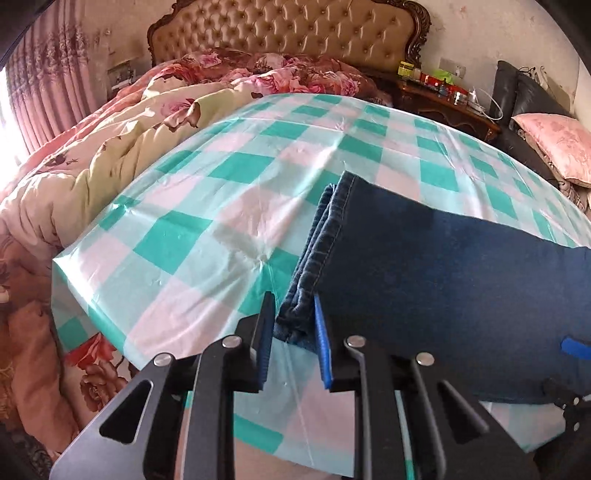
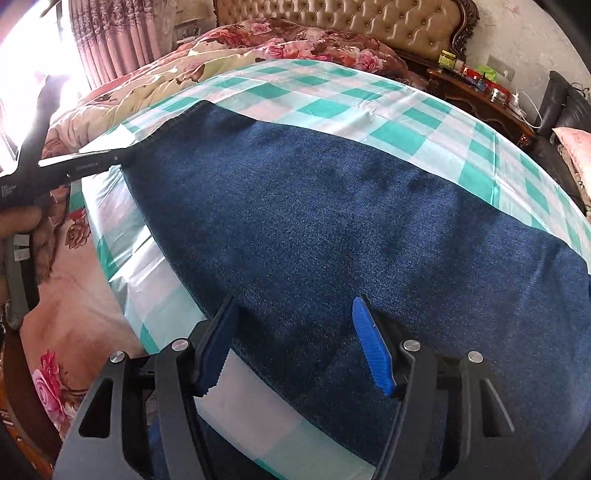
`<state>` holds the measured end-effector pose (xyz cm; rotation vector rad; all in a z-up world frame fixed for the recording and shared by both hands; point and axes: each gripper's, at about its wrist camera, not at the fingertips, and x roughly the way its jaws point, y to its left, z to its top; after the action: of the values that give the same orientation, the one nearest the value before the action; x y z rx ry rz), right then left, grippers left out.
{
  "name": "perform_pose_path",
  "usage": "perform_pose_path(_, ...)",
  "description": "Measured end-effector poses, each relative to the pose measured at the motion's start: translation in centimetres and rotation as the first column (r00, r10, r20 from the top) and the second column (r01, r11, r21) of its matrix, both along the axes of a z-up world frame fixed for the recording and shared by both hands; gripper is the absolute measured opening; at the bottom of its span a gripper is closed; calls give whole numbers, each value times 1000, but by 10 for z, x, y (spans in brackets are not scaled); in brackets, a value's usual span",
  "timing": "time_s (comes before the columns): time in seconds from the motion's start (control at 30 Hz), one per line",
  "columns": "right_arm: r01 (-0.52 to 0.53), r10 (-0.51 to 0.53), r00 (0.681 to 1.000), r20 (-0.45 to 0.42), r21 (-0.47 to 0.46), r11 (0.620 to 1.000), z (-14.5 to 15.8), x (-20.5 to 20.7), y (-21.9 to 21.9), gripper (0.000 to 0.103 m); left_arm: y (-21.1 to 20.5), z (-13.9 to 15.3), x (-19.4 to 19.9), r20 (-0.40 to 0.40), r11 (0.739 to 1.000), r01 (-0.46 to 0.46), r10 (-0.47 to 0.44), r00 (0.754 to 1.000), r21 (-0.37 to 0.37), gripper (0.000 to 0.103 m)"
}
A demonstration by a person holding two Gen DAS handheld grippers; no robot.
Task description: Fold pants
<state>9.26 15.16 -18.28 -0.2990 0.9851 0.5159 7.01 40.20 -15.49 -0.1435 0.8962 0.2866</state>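
Dark blue jeans (image 2: 332,229) lie flat on a green and pink checked table cover (image 2: 406,122), legs stacked, hems to the left. In the left wrist view the stacked hems (image 1: 317,251) lie on the cover (image 1: 207,206). My left gripper (image 1: 291,321) is partly closed around the near hem corner, jaws a small gap apart, fabric between them. It also shows in the right wrist view (image 2: 122,155) at the hem. My right gripper (image 2: 291,332) is open, jaws wide, over the near edge of the jeans.
A bed with floral quilts (image 1: 110,147) and a tufted headboard (image 1: 288,29) stands behind the table. A cluttered wooden nightstand (image 1: 447,99) and a pink pillow (image 1: 557,144) on a dark sofa are at the right. The table's near edge (image 2: 122,288) drops off at the left.
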Motion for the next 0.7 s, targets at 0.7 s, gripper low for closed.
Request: perform_pose_path(0.7, -21, 21, 999, -32, 7, 1000, 3, 2, -2, 62, -7, -14, 117, -136, 981, 189, -182, 974, 44, 29)
